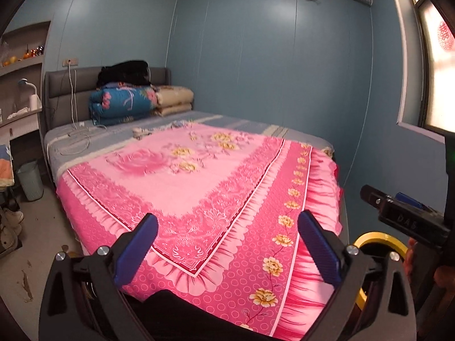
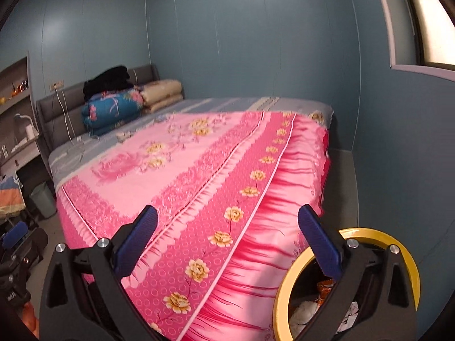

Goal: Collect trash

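Note:
My left gripper (image 1: 227, 236) is open and empty, above the foot of a bed with a pink floral blanket (image 1: 199, 176). My right gripper (image 2: 227, 236) is open and empty too, over the blanket's right corner (image 2: 227, 199). A yellow-rimmed trash bin (image 2: 369, 234) stands on the floor under the right finger (image 2: 318, 244); crumpled white paper (image 2: 305, 311) and an orange wrapper (image 2: 324, 285) lie inside. Its rim also shows in the left wrist view (image 1: 381, 240). A small crumpled whitish item (image 1: 140, 132) lies on the bed near the blanket's far edge. The right gripper's side shows in the left wrist view (image 1: 403, 216).
Folded quilts (image 1: 125, 102) and a black garment (image 1: 125, 72) are stacked at the grey headboard. A white cable (image 1: 76, 136) trails over the sheet. A grey bin (image 1: 30, 180) stands on the floor left of the bed, below shelves (image 1: 22, 68). Blue wall and window (image 1: 438, 79) on the right.

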Demonstrator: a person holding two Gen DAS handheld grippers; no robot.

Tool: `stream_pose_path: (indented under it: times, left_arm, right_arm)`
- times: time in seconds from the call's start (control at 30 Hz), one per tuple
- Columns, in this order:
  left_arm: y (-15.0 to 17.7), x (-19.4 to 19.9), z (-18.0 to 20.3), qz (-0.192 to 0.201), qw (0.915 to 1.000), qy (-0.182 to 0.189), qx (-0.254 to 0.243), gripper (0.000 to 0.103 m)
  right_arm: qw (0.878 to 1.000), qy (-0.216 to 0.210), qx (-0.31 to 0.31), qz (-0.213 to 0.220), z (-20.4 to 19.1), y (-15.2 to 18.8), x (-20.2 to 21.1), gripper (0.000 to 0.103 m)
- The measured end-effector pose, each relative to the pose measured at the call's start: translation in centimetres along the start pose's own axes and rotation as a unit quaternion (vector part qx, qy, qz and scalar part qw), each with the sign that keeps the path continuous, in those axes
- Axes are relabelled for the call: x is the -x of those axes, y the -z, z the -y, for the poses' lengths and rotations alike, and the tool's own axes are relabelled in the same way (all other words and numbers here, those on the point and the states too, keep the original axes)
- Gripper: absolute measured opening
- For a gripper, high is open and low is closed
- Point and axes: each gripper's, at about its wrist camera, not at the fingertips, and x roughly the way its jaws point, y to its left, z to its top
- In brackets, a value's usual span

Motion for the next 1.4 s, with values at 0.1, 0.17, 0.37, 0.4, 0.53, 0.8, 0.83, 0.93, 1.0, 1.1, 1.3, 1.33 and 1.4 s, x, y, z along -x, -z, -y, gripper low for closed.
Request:
stream_pose_path:
  times: [0.1, 0.17, 0.37, 0.4, 0.53, 0.8, 0.83, 0.93, 1.0, 1.1, 1.3, 1.33, 1.4]
  left_arm:
    - [-0.2, 1.7, 0.2, 0.02, 0.9998, 0.002, 0.007, 0.095]
    - [-0.2, 2.5, 0.2, 0.03, 0.9995, 0.004, 0.008, 0.095]
    - [0.0, 3.9, 0.2, 0.044, 0.9988, 0.01, 0.02, 0.095]
    - [0.0, 3.9, 0.1, 0.043, 0.9988, 0.009, 0.023, 0.095]
    - [0.3, 3.8, -0.1, 0.037, 0.9988, 0.007, 0.031, 0.095]
    - [0.8, 3.8, 0.0, 0.037, 0.9988, 0.004, 0.032, 0.095]
    - [0.8, 3.8, 0.0, 0.037, 0.9988, 0.004, 0.031, 0.095]
    - [0.9, 3.7, 0.0, 0.035, 0.9989, 0.007, 0.029, 0.095]
    - [1.0, 3.7, 0.0, 0.035, 0.999, 0.006, 0.028, 0.095]
    - [1.0, 3.7, 0.1, 0.034, 0.9991, 0.004, 0.027, 0.095]
    - [1.1, 3.7, 0.0, 0.03, 0.999, 0.004, 0.032, 0.095]
    - [1.2, 3.7, 0.0, 0.029, 0.999, 0.005, 0.032, 0.095]
    - [1.2, 3.6, 0.0, 0.028, 0.9991, 0.005, 0.033, 0.095]
  right_arm:
    - [0.999, 0.012, 0.007, 0.03, -0.6, 0.1, 1.8, 0.095]
    - [0.999, 0.016, 0.005, 0.044, -0.8, 0.2, 2.7, 0.095]
    - [0.998, 0.031, -0.006, 0.062, -0.9, 0.3, 4.2, 0.095]
    - [0.998, 0.03, -0.011, 0.059, -0.7, 0.3, 4.2, 0.095]
    - [0.997, 0.037, -0.018, 0.058, -0.3, 0.3, 4.1, 0.095]
    - [0.997, 0.042, -0.014, 0.057, -0.8, 0.8, 4.1, 0.095]
    - [0.997, 0.042, -0.013, 0.056, -0.8, 0.9, 4.0, 0.095]
    - [0.998, 0.041, -0.012, 0.051, -0.9, 1.1, 3.9, 0.095]
    - [0.998, 0.042, -0.012, 0.049, -1.0, 1.1, 3.8, 0.095]
    - [0.998, 0.042, -0.012, 0.046, -1.0, 1.2, 3.6, 0.095]
    - [0.998, 0.043, -0.013, 0.041, -0.9, 1.4, 3.4, 0.095]
    - [0.998, 0.043, -0.013, 0.04, -0.9, 1.4, 3.3, 0.095]
    - [0.998, 0.042, -0.012, 0.039, -0.9, 1.5, 3.3, 0.095]
